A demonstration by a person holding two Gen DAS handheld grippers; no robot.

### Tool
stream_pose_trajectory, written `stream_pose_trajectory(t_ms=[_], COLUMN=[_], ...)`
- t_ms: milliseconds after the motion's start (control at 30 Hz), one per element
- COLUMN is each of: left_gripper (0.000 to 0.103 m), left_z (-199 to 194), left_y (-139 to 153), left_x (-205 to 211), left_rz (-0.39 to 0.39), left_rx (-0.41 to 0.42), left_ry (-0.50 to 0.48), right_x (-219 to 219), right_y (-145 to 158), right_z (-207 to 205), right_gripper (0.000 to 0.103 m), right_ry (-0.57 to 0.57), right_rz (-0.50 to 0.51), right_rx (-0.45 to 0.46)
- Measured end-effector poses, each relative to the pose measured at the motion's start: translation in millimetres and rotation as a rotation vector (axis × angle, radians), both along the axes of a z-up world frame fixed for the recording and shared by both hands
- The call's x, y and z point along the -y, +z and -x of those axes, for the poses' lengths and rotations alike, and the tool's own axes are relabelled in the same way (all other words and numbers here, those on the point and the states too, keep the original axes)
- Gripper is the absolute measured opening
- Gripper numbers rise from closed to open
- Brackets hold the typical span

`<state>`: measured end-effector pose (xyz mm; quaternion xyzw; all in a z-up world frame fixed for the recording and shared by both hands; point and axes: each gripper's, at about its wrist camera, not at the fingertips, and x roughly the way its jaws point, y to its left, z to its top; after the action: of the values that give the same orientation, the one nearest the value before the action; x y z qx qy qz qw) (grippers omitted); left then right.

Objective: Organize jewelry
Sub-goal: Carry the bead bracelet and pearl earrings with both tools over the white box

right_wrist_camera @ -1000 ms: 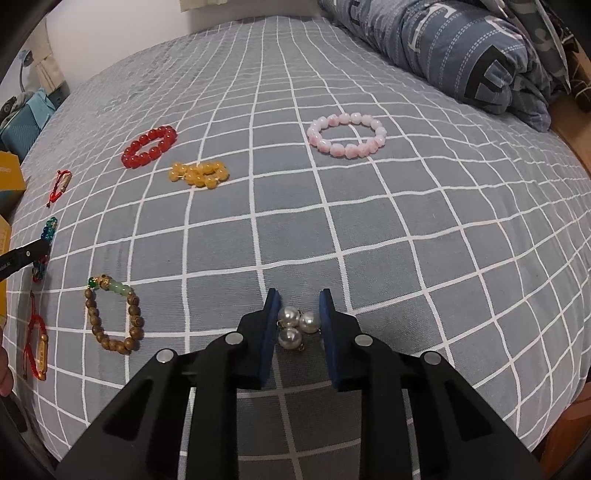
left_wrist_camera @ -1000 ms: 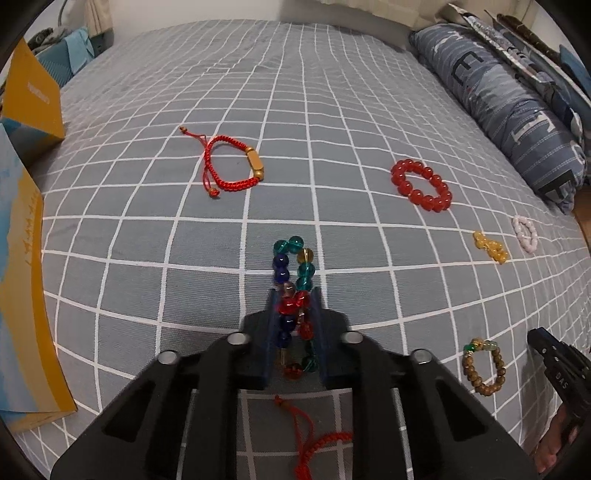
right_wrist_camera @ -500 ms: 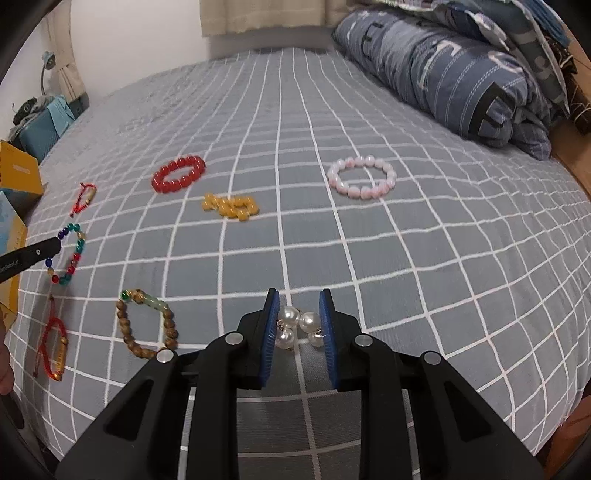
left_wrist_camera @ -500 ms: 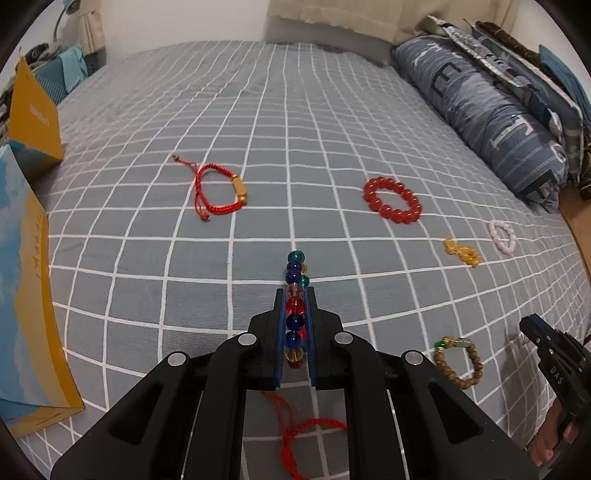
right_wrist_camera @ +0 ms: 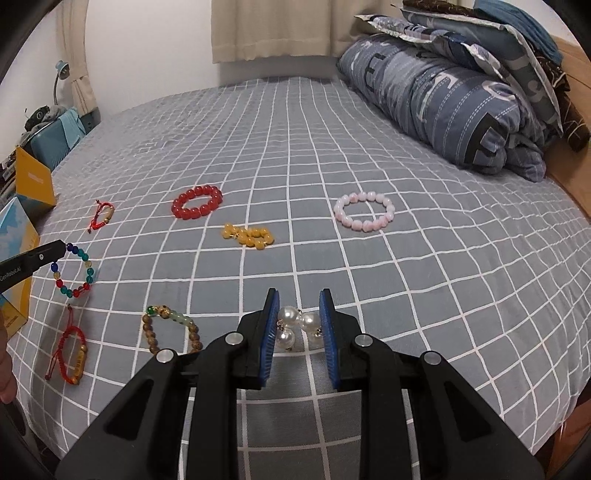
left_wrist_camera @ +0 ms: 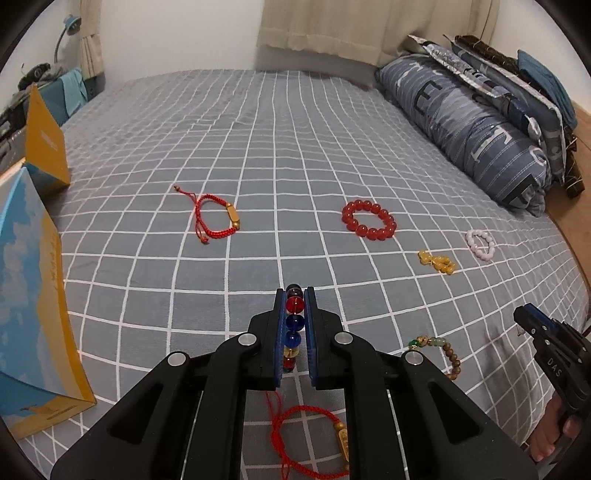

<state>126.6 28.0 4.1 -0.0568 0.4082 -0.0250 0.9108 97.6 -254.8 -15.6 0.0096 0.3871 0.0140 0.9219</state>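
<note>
Home bedroom: bed (left_wrist_camera: 258, 147) with grey checked sheet, rolled quilt (right_wrist_camera: 461, 107), curtain (right_wrist_camera: 269, 29), desk lamp (left_wrist_camera: 68, 27).

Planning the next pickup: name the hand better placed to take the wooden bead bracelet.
Neither is free: the left gripper holds the multicoloured bracelet, the right gripper the pearls. Probably right; the wooden bead bracelet lies just beside it.

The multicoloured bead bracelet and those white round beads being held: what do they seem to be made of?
Multicoloured bead bracelet: probably glass or clear plastic, since the glossy beads look see-through. White round beads: pearl or imitation pearl, with a smooth, soft sheen and small gold-coloured fittings.
</note>
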Motion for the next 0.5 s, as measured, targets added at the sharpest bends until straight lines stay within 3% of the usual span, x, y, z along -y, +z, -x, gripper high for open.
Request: stream_pose_trajectory(t_ms=[500], left_gripper=[0.009], left_z=[28], left_y=[31], left_x=[3], left_rz=[-0.022], left_rx=[0.048], left_ry=[0.010], right_x=[-6], right_y=[21], right_z=[19], right_gripper=[0.022], right_ry=[0.004], right_rz=[0.010], right_rx=[0.034])
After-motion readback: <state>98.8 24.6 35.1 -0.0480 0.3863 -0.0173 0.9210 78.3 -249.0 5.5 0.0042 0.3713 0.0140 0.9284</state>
